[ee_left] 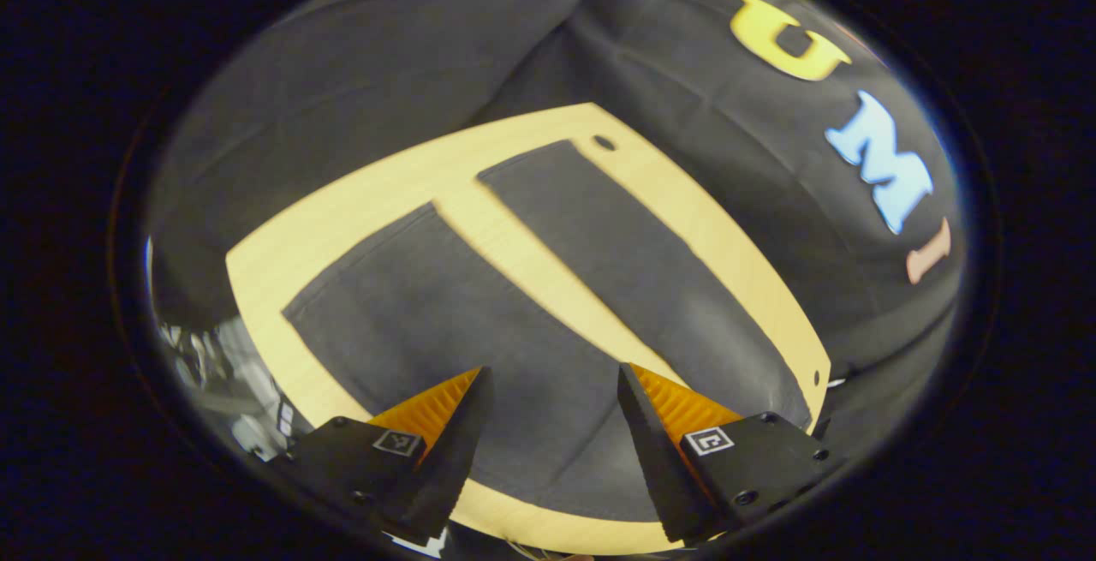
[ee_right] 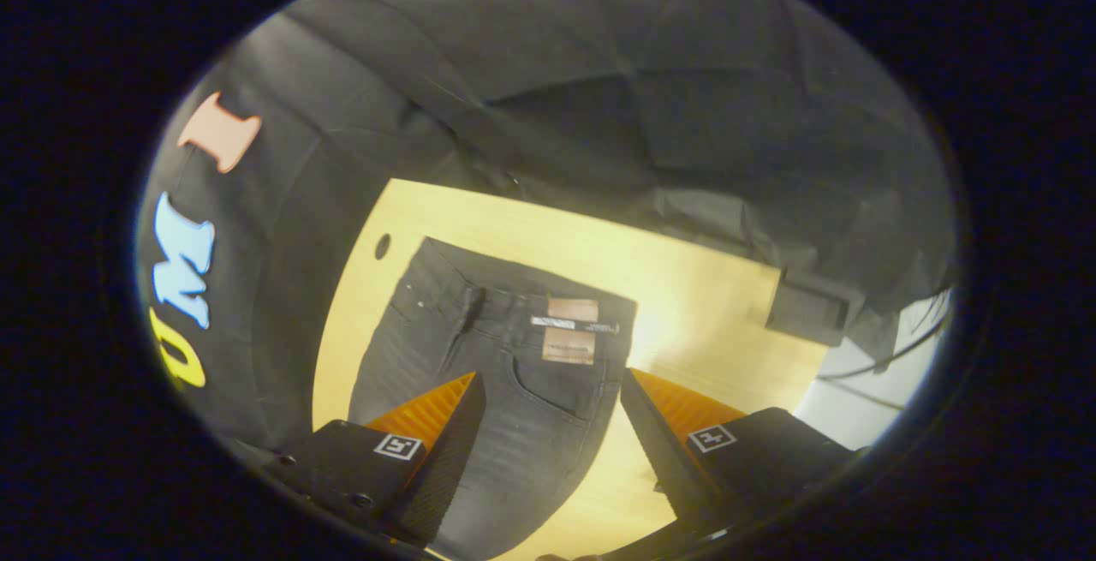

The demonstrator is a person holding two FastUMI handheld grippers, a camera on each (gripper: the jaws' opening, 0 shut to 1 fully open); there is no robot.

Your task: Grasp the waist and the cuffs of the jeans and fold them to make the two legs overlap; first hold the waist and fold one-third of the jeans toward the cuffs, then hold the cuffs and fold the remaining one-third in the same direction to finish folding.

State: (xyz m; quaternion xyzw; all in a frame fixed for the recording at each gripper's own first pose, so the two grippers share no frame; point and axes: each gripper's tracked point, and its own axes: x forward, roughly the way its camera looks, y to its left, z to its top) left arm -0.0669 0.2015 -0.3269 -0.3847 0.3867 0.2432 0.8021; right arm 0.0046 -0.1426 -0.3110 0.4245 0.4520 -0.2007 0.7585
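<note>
Left gripper (ee_left: pixel 555 390) jaws spread wide, holding nothing, above the jeans (ee_left: pixel 531 304); two legs run away from it, split by a strip of bare surface (ee_left: pixel 360 201). Right gripper (ee_right: pixel 552 394) jaws also wide and empty, over the waist end (ee_right: pixel 514 321). One pair of jeans, flat, unfolded.

Looking down over dark grey jeans (ee_right: pixel 505 390) spread flat on a pale wooden worktop (ee_right: pixel 685 287), waist at the far end with tan tags (ee_right: pixel 569 328) at the waistband. Right claw (ee_right: pixel 552 428) hanging above the jeans, fingers spread wide, holding nothing. Small hole (ee_right: pixel 383 246) near the worktop's far left corner. Black box (ee_right: pixel 812 306) at the far right edge.
</note>
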